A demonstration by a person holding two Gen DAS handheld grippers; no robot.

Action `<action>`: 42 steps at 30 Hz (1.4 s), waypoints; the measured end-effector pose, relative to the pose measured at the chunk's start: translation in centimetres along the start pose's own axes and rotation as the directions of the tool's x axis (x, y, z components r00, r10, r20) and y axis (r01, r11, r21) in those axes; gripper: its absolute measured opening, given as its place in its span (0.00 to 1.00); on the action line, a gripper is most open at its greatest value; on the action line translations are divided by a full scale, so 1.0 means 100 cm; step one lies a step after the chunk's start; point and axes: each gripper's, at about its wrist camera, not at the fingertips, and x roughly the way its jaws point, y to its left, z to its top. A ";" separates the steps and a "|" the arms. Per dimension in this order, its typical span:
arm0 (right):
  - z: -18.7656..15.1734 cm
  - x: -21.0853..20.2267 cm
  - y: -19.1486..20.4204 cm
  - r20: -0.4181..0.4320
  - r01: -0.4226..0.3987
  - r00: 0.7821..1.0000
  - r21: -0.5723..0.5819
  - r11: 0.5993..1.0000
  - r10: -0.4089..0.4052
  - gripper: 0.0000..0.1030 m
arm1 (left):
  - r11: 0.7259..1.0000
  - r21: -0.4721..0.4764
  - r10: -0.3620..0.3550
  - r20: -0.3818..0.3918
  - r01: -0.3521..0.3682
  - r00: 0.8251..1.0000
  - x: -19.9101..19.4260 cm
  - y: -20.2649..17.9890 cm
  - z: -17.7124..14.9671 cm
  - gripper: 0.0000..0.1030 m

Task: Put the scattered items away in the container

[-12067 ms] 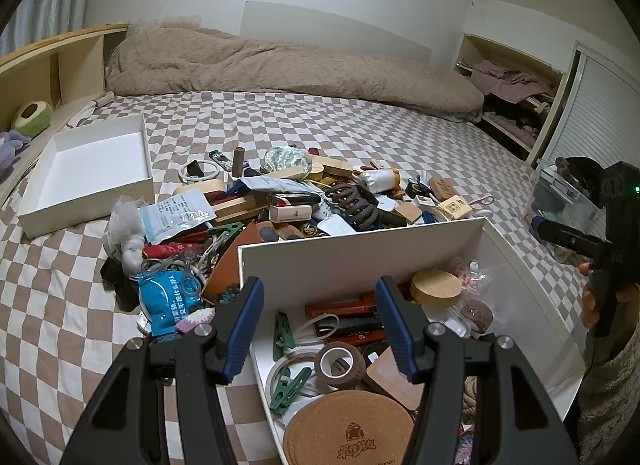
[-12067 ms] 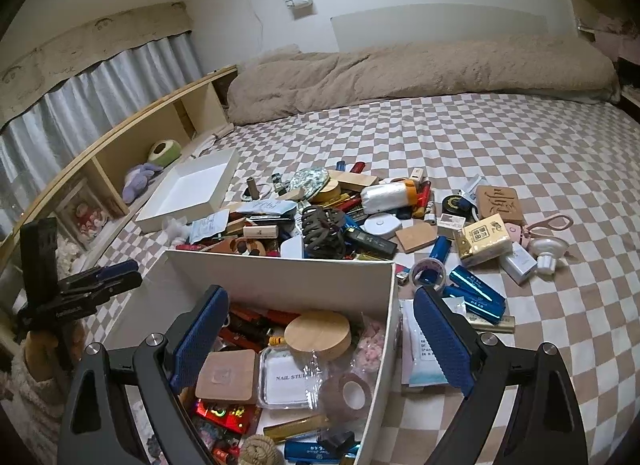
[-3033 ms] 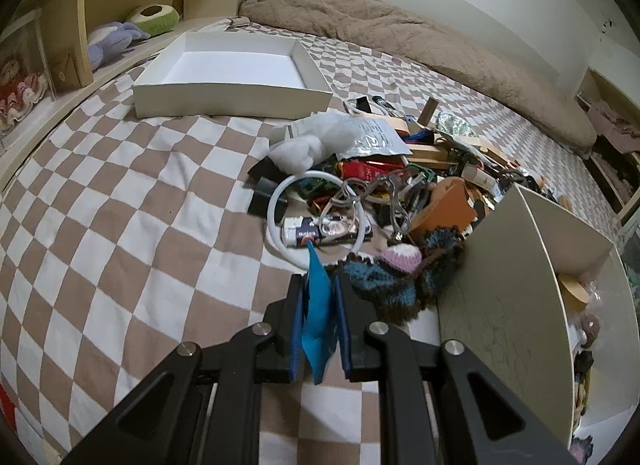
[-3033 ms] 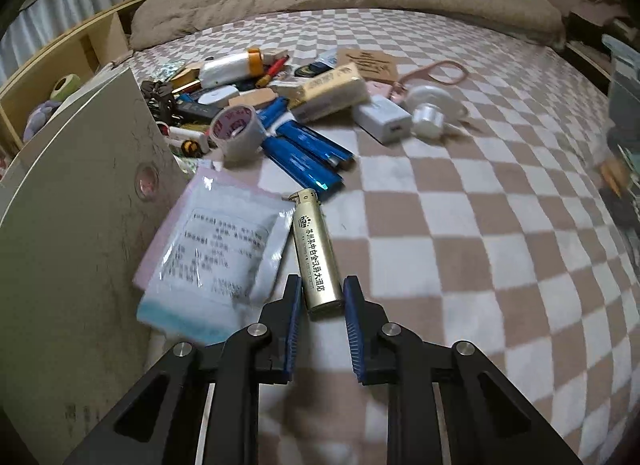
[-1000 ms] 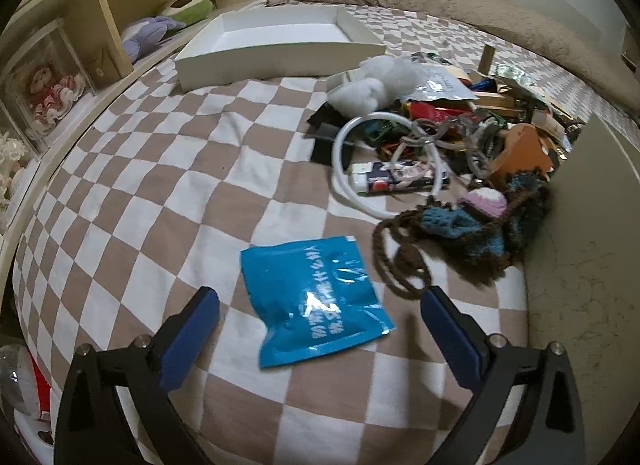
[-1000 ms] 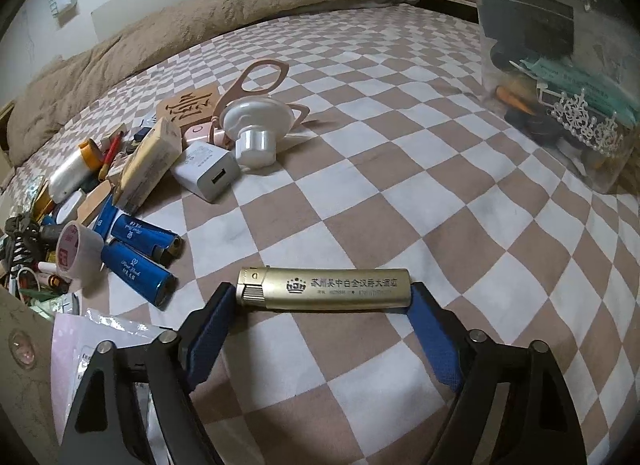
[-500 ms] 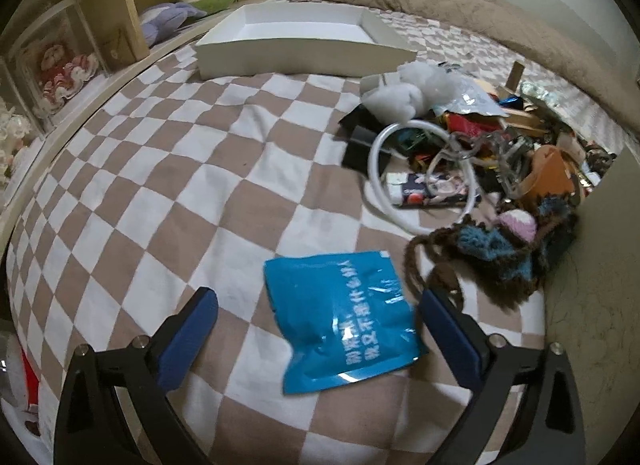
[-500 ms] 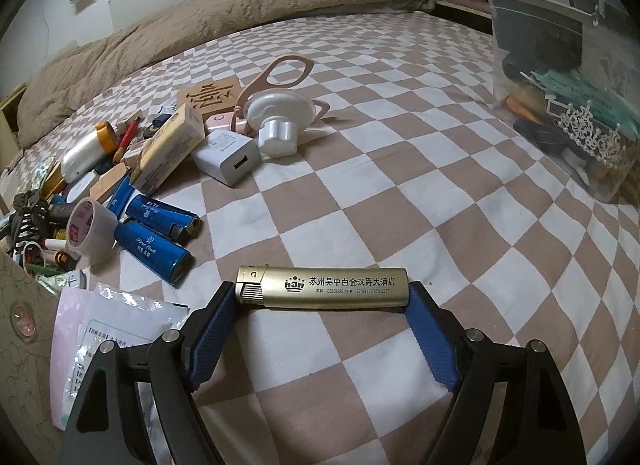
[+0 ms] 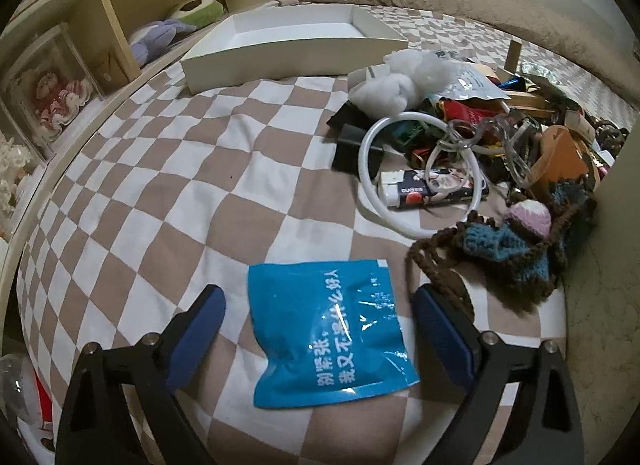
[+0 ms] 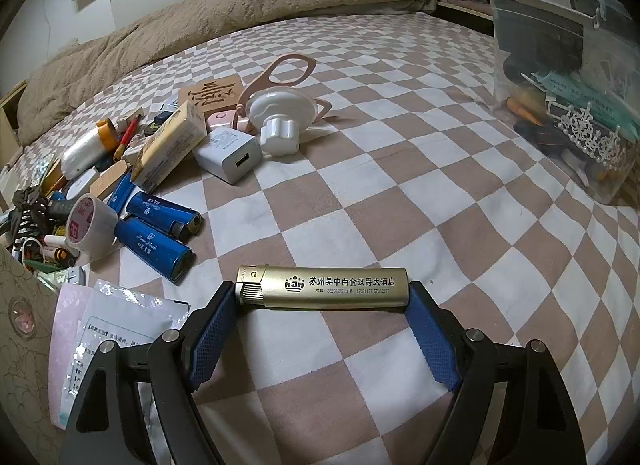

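A blue foil packet [image 9: 328, 329] lies flat on the checked bed cover. My left gripper [image 9: 318, 297] straddles it, and its jaws are closing, but both blue pads [image 9: 200, 325] still stand clear of the packet's edges. The cream wall of the container [image 9: 604, 305] rises at the right edge of the left wrist view. In the right wrist view, my right gripper [image 10: 320, 293] is shut on a gold lighter [image 10: 324, 287], gripped end to end across the jaws. The container's wall [image 10: 20, 329] shows at the lower left there.
A heap of items lies by the container: a crocheted pouch [image 9: 512, 249], a white ring [image 9: 400, 169], white stuffing [image 9: 400, 85]. A shallow white tray [image 9: 280, 53] and a wooden shelf [image 9: 120, 13] lie beyond. Blue lighters [image 10: 156, 241], a tape roll [image 10: 90, 221], a charger [image 10: 232, 157], sachets [image 10: 116, 329] and a clear plastic bin [image 10: 560, 85] surround the right gripper.
The left jaws have narrowed around the blue packet, which now sits closer between them. The right gripper keeps the gold lighter clamped and has hardly moved.
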 end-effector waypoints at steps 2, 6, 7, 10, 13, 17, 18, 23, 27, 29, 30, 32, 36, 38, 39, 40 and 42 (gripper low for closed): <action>0.000 0.000 0.000 0.000 0.000 1.000 0.000 1.000 0.000 0.81 | 1.000 0.008 -0.006 0.004 0.006 1.000 -0.003 -0.001 0.000 0.75; -0.001 -0.002 0.001 0.004 -0.008 1.000 -0.003 1.000 0.008 0.81 | 0.999 0.027 -0.021 0.013 0.020 1.000 -0.008 -0.006 0.000 0.61; -0.001 -0.003 0.002 0.007 -0.013 1.000 -0.009 1.000 0.013 0.81 | 0.999 0.032 -0.024 0.013 0.024 1.000 -0.009 -0.007 -0.001 0.60; -0.003 -0.006 0.008 0.014 -0.021 1.000 -0.040 0.999 0.021 0.81 | 0.999 0.039 -0.030 0.014 0.029 0.999 -0.011 -0.008 -0.001 0.60; -0.003 -0.009 0.011 0.020 -0.026 0.999 -0.058 0.998 0.027 0.81 | 0.999 0.029 -0.037 0.016 0.036 0.999 -0.013 -0.007 -0.001 0.60; -0.003 -0.015 0.010 0.024 -0.040 0.999 -0.049 0.998 0.041 0.81 | 0.999 0.016 -0.040 0.026 0.039 0.999 -0.016 -0.005 0.000 0.59; -0.003 -0.017 0.010 0.028 -0.041 0.999 -0.048 0.998 0.042 0.81 | 0.999 0.012 -0.041 0.031 0.040 0.999 -0.017 -0.005 0.000 0.59; -0.002 -0.034 0.015 0.064 -0.046 0.997 -0.076 0.996 0.051 0.81 | 0.998 -0.003 -0.059 0.079 0.060 0.995 -0.032 -0.004 0.003 0.60; 0.000 -0.052 0.025 0.102 -0.073 0.991 -0.109 0.991 0.084 0.81 | 0.996 -0.002 -0.085 0.122 0.086 0.989 -0.047 -0.008 0.007 0.60; 0.001 -0.061 0.030 0.117 -0.087 0.988 -0.124 0.989 0.101 0.81 | 0.995 0.003 -0.098 0.139 0.098 0.985 -0.053 -0.011 0.008 0.60; 0.002 -0.065 0.032 0.124 -0.094 0.986 -0.130 0.987 0.110 0.81 | 0.994 0.008 -0.105 0.148 0.105 0.983 -0.057 -0.013 0.009 0.60; 0.003 -0.073 0.036 0.140 -0.107 0.982 -0.142 0.984 0.127 0.81 | 0.994 0.014 -0.113 0.163 0.112 0.980 -0.063 -0.016 0.010 0.60; 0.006 -0.088 0.042 0.168 -0.124 0.974 -0.163 0.979 0.151 0.81 | 0.990 0.024 -0.143 0.197 0.141 0.970 -0.077 -0.021 0.012 0.60; 0.006 -0.095 0.044 0.176 -0.136 0.970 -0.171 0.976 0.166 0.81 | 0.988 0.035 -0.154 0.214 0.150 0.965 -0.084 -0.025 0.013 0.60; 0.006 -0.098 0.046 0.180 -0.143 0.968 -0.176 0.974 0.175 0.81 | 0.987 0.040 -0.160 0.221 0.155 0.962 -0.088 -0.027 0.013 0.60; 0.005 -0.101 0.047 0.183 -0.147 0.966 -0.180 0.973 0.180 0.81 | 0.986 0.048 -0.169 0.226 0.163 0.959 -0.091 -0.029 0.013 0.60; 0.004 -0.108 0.050 0.187 -0.152 0.964 -0.195 0.969 0.189 0.81 | 0.982 0.065 -0.186 0.236 0.176 0.954 -0.097 -0.033 0.013 0.60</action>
